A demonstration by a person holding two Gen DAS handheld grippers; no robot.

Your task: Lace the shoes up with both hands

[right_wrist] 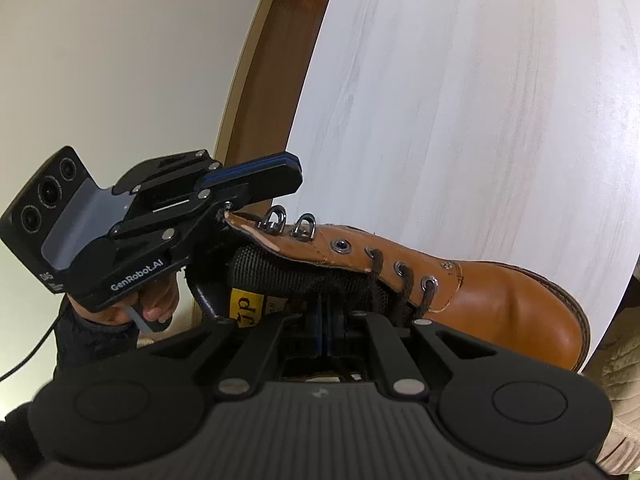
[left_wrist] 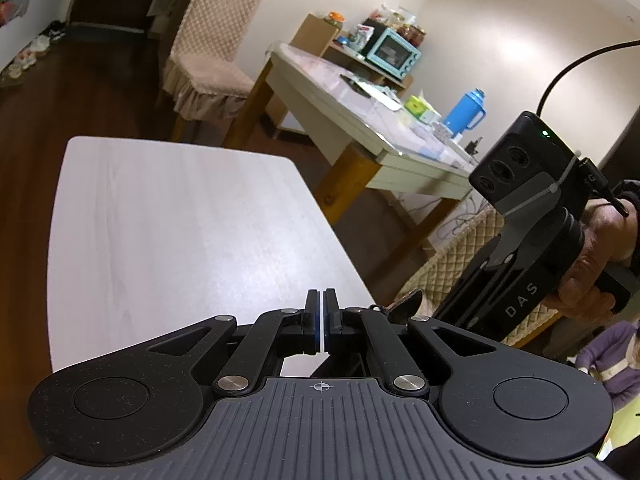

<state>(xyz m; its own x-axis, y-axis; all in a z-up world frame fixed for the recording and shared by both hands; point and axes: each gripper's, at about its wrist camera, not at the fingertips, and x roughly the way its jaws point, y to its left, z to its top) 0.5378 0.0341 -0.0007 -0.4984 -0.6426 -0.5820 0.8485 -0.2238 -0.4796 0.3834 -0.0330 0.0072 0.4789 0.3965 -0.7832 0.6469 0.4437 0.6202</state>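
A tan leather boot lies on the white table, toe to the right, collar toward me. Dark brown lace crosses its lower eyelets; the upper eyelet and the metal hooks are bare. My right gripper is shut, its tips down by the black tongue; whether lace sits between the pads is hidden. My left gripper hovers just above the collar's top edge, shut with nothing visible in it. In the left wrist view the left gripper points over bare table, with a hand holding the right tool beside it.
Beyond the white table stand a dining table with a blue flask, a turquoise toaster oven and a covered chair. A quilted seat lies at the table's right edge. A person's purple sleeve shows at lower right.
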